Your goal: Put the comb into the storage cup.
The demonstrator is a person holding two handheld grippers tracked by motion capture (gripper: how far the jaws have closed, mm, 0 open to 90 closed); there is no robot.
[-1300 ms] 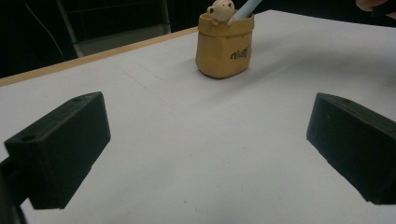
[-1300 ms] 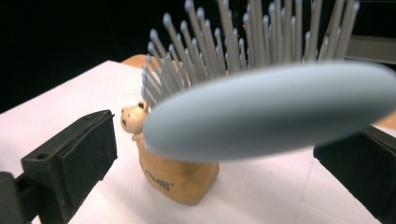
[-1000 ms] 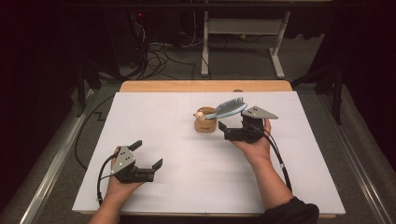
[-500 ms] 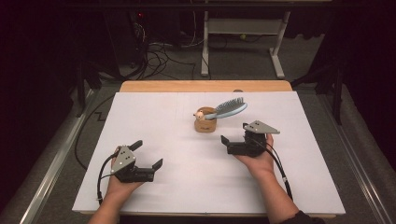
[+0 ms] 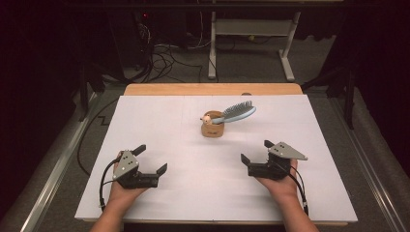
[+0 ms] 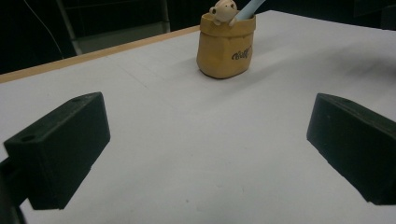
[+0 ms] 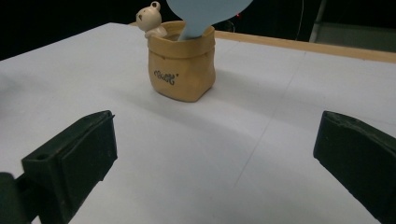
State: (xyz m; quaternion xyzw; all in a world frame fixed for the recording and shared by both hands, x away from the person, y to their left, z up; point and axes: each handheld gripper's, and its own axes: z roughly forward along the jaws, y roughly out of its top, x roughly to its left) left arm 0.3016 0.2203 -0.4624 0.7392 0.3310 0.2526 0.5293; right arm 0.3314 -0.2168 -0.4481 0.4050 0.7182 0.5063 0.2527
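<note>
- Tan pouch-shaped holder with a small bear figure (image 5: pixel 212 126) stands mid-counter toward the far edge, a pale blue hairbrush (image 5: pixel 235 112) leaning out of it.
- Both the right gripper (image 5: pixel 255 152) and left gripper (image 5: pixel 152 160) rest near the white counter's (image 5: pixel 309 125) near edge, jaws spread, empty.
- Judged best: keep clear, so the leaning brush isn't tipped.

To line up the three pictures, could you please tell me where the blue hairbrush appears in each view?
High view: the blue hairbrush leans right out of the tan pot, centre table.
Left gripper view: its handle shows at top centre.
Right gripper view: its back is at top centre.
Shared landmark: the pot's small bear.
</note>
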